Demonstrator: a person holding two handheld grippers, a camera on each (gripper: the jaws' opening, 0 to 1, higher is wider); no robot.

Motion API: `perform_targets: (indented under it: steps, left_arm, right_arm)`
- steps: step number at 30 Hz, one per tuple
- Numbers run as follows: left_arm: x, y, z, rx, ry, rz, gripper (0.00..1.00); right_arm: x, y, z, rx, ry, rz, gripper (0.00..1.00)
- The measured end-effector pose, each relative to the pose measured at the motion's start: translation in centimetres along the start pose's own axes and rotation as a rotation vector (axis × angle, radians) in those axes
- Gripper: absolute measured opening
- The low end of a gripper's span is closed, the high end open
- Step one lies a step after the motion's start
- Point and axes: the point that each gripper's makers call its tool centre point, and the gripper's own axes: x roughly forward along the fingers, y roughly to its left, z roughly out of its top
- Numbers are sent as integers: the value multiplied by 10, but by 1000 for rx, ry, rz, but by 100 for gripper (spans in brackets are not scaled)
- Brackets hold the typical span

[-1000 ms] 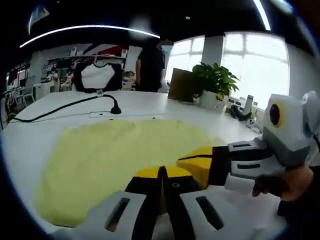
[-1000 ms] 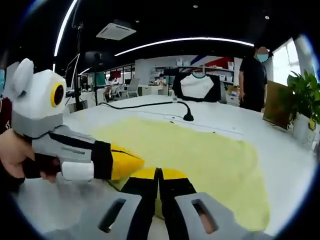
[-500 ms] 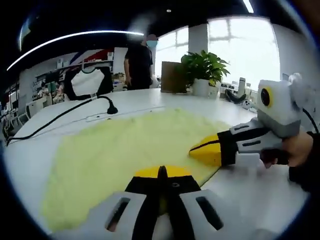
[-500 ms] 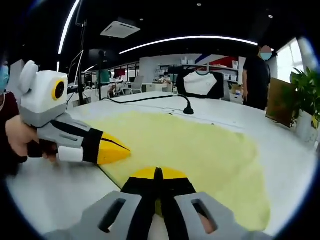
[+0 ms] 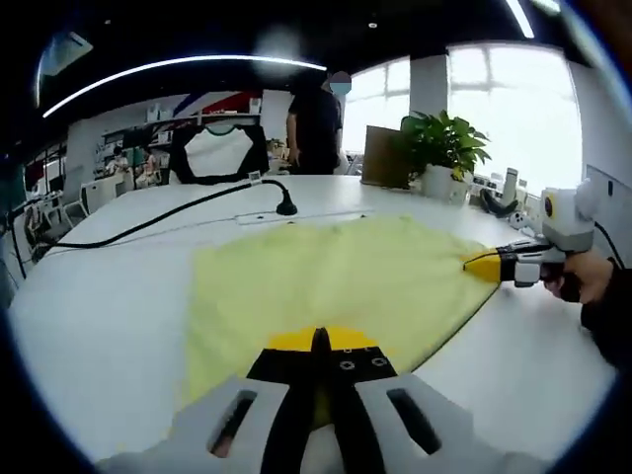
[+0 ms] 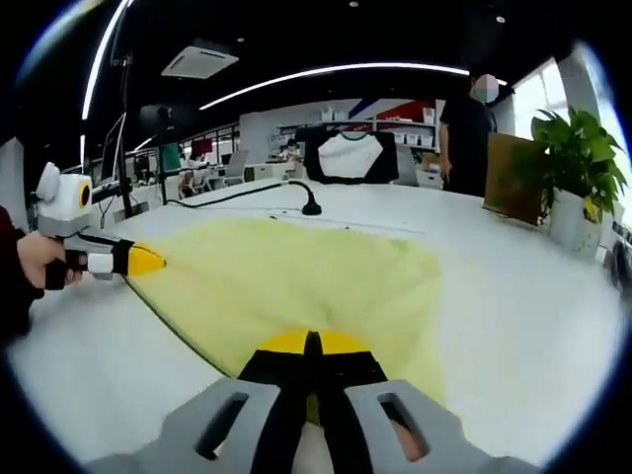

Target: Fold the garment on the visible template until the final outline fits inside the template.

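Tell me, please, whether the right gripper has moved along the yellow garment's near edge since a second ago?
Yes. In the left gripper view, the right gripper has slid away from the left gripper along the yellow garment edge, toward the potted plant side.

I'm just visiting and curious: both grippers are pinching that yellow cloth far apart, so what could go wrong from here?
1. The left gripper and right gripper each pinch only the edge of the cloth; pulling wider might slip it free.
2. A black cable lies on the table just beyond the cloth; a folded edge might snag or land on it.
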Motion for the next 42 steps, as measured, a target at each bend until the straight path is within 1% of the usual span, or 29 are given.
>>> perform_targets:
  steps: [3, 4, 5, 6, 7, 8, 10, 12, 13, 14, 17, 18, 19, 20, 21, 23, 25, 29, 30, 31, 32, 33, 34, 35, 36, 38, 39, 40, 42]
  left_arm:
    - [-8, 15, 2, 0, -11, 48, 0]
    - [-9, 18, 1, -6, -14, 51, 0]
    - [-9, 19, 0, -19, -20, 46, 0]
    - [-10, 21, 2, -64, -35, 46, 0]
    - [-12, 26, 1, -50, -26, 61, 0]
    - [-16, 32, 0, -9, -14, 88, 0]
    - [-19, 37, -1, -42, -23, 83, 0]
    - [-20, 38, -1, -78, -32, 77, 0]
    - [-20, 39, -1, -69, -31, 79, 0]
    - [-20, 38, -1, -66, -30, 80, 0]
    - [-19, 45, -1, -69, -29, 81, 0]
    - [-22, 46, -2, -79, -6, 98, 0]
    - [-25, 48, -5, -47, 34, 118, 0]
    - [-23, 44, -3, 15, 41, 107, 0]
    - [-21, 43, -3, 20, 37, 103, 0]
    - [-21, 40, -4, 12, 27, 107, 0]
    - [-22, 41, -4, 9, 21, 104, 0]
    - [-24, 41, -4, -18, 30, 99, 0]
    - [-28, 41, -6, -82, 44, 116, 1]
    - [-35, 39, -2, -136, 38, 120, 1]
    - [-39, 37, 11, -131, -23, 101, 1]
    - [-45, 37, 22, -128, -63, 94, 1]
    - [-51, 37, 24, -149, -37, 96, 1]
    - [-55, 36, 30, -165, -53, 89, 1]
    - [-60, 33, 41, -183, -84, 76, 1]
    - [-70, 29, 50, -190, -81, 67, 1]
    - [-72, 28, 53, -188, -88, 65, 1]
    - [-78, 26, 61, -182, -111, 59, 1]
    - [-88, 23, 71, -174, -131, 55, 1]
  right_arm:
    - [-6, -15, -1, -15, 6, -46, 0]
    - [-8, -17, -2, -7, 5, -46, 0]
    - [-8, -19, -2, 5, 1, -41, 0]
    - [-9, -20, -2, 22, -8, -40, 0]
    - [-10, -21, -3, 26, -10, -40, 0]
    - [-11, -22, -3, 26, -10, -44, 0]
    - [-12, -23, -3, 20, -9, -49, 0]
    - [-13, -25, -3, 38, -14, -46, 0]
    - [-14, -28, -4, 65, -17, -46, 0]
    - [-15, -29, -4, 69, -17, -50, 0]
    - [-17, -31, -5, 51, -14, -59, 0]
    - [-19, -31, -6, 32, -9, -54, 0]
    - [-21, -34, -7, 35, -7, -59, 0]
    - [-22, -36, -8, 37, -8, -62, 0]
    - [-23, -37, -9, 33, -7, -65, 0]
    - [-26, -45, -11, 33, -3, -89, 0]
    - [-26, -43, -11, 32, -3, -75, 0]
    - [-27, -42, -11, 7, 27, -91, 0]
    - [-39, -40, -12, -11, 81, -112, 0]
    - [-51, -40, 11, -61, 0, -143, 0]
    - [-56, -41, 21, -57, -48, -160, 0]
    - [-67, -41, 34, -41, -78, -162, 0]
    - [-76, -42, 42, -33, -84, -172, 0]
    - [-81, -46, 49, -30, -94, -190, 0]
    - [-88, -49, 59, -29, -120, -207, 0]
    - [-99, -49, 71, -17, -154, -208, 0]
    - [-101, -50, 73, -6, -160, -212, 0]
    - [-107, -49, 77, 0, -173, -214, 0]
    - [-116, -49, 84, -2, -197, -217, 0]
